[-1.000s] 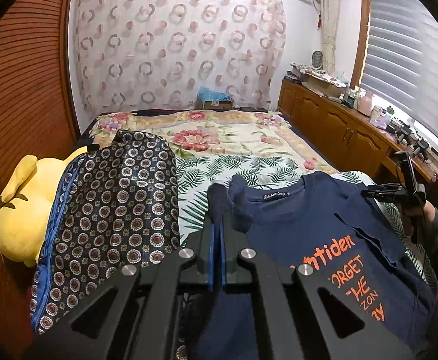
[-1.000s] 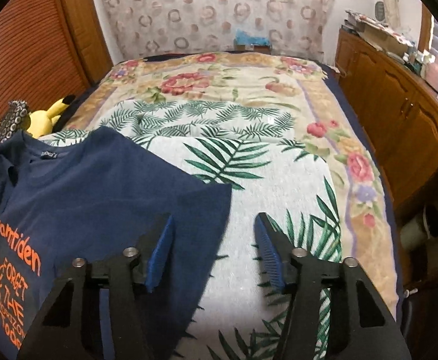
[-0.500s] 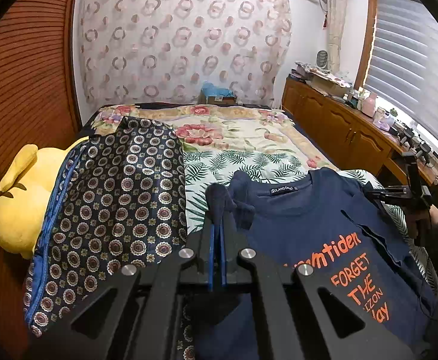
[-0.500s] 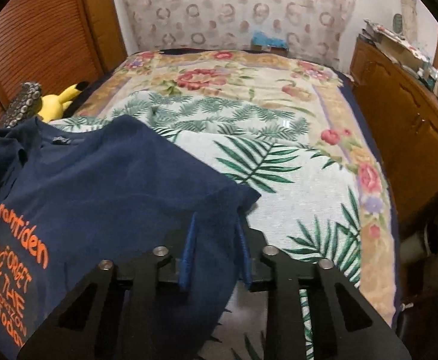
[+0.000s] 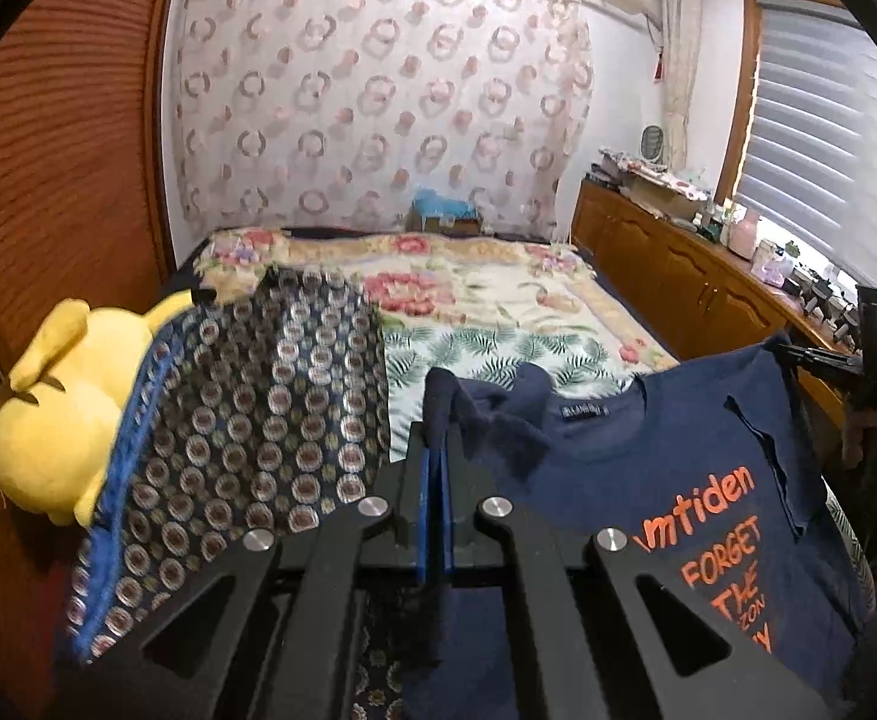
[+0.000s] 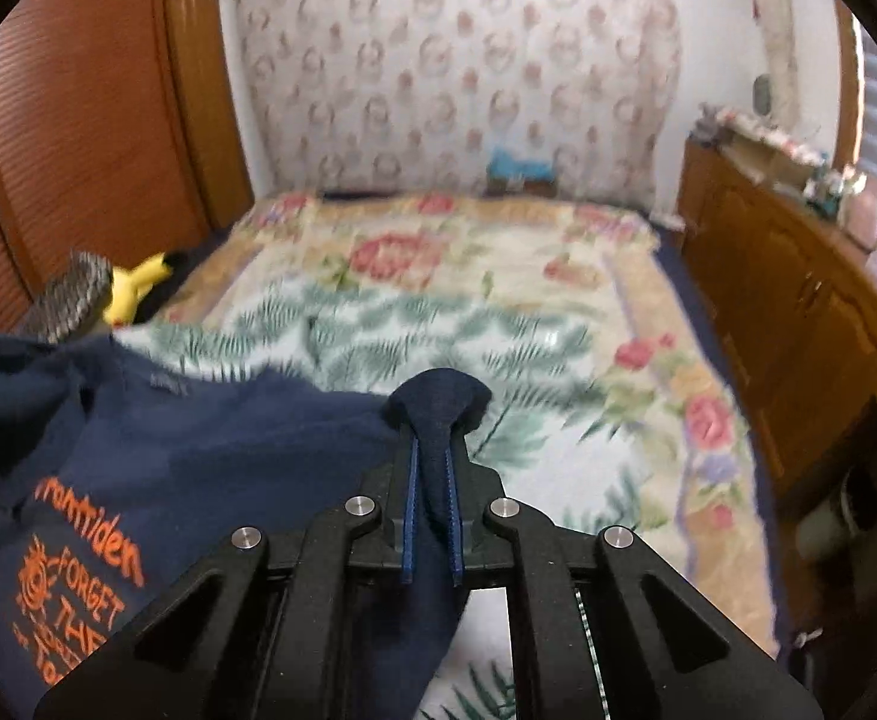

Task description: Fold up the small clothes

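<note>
- Left gripper (image 5: 435, 456): jaws together, clamped on a bunched fold of the navy T-shirt (image 5: 666, 480) at the shoulder beside the collar; a tuft of cloth sticks up past the fingertips.
- Right gripper (image 6: 432, 456): jaws have just been closing and now pinch the shirt's other shoulder or sleeve edge; a rounded wad of navy fabric bulges out beyond the tips. Seen from the left wrist view, this gripper (image 5: 867, 384) sits at the shirt's far upper corner, a hand partly visible behind it.
- T-shirt (image 6: 156, 480): stretched between the two grippers at the near end of the bed (image 5: 498, 300), front facing up, collar label showing, orange print reading partly "FORGET THE". Top edge looks raised off the bed; lower part drops out of frame, so I cannot tell how much still rests on the bedspread.
- Bedspread: floral border with a palm-leaf panel in the middle; the far half lies bare.
- Patterned dark cloth (image 5: 246, 432) with medallion print and blue trim: along the bed's left edge, just beside the shirt, draped over part of a yellow plush toy (image 5: 54, 420).
- Wooden cabinets (image 5: 696, 294) run along the bed's right side; a louvred wooden wardrobe door (image 5: 48, 150) along its left.
- Right wrist view is motion-blurred.
</note>
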### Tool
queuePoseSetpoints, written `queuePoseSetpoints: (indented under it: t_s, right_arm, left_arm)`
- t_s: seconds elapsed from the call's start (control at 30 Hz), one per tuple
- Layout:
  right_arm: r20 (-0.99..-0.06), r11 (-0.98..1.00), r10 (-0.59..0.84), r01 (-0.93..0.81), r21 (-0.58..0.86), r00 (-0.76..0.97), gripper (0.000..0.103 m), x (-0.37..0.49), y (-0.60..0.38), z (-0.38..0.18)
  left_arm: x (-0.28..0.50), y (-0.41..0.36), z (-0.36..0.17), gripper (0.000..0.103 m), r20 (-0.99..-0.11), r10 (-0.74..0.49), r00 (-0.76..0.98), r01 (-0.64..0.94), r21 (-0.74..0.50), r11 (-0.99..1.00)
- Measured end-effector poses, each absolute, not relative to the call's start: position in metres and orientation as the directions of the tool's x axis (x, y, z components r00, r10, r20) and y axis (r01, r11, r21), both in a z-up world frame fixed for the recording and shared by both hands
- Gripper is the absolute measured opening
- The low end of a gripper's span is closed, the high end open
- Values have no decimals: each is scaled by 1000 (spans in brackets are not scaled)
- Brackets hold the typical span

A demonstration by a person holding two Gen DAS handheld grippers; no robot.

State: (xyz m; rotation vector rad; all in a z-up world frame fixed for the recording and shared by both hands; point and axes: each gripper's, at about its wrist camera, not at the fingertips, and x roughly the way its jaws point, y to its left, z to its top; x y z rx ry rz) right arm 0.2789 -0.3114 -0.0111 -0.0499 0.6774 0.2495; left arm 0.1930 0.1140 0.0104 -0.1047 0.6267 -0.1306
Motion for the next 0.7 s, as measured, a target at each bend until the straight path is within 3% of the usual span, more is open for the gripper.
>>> queuePoseSetpoints:
  t_s: [0.23,0.7]
  right_arm:
    - [-653,965,195,-263,-6,732,5,273,-297,-16]
    - [-579,953,241,-304,-12,779,5,189,-284,6]
  left_arm:
    - [177,111,22,1,-548,-169,819,116,-131,985]
    - [106,101,26,1,-496,-197,846,151,-130,980]
